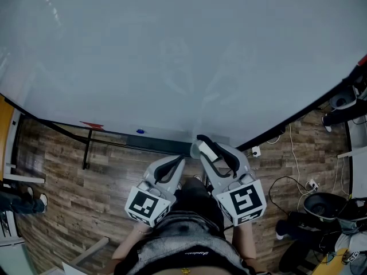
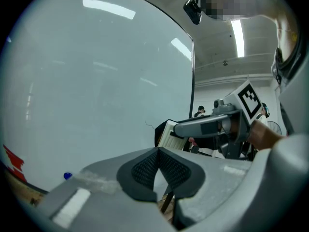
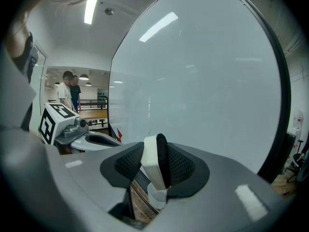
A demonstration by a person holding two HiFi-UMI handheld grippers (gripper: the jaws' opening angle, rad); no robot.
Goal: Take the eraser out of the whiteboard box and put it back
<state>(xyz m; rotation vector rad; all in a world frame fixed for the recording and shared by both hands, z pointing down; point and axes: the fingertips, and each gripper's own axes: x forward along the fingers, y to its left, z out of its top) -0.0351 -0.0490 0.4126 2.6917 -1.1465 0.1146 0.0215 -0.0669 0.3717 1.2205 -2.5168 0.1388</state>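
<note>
My right tongs are clamped on the eraser, a white hard-plastic block with a black felt face. It stands on edge between the mesh-textured black pads, its top poking past the tips. My left tongs are closed pad to pad with nothing in them, just left of the eraser. Ahead of both tongs spreads a glossy whiteboard, with a dark ledge along its lower edge. Below them lies a wood-plank floor, and cables trail off to the right.

Grey right gripper, black mesh fingers
</note>
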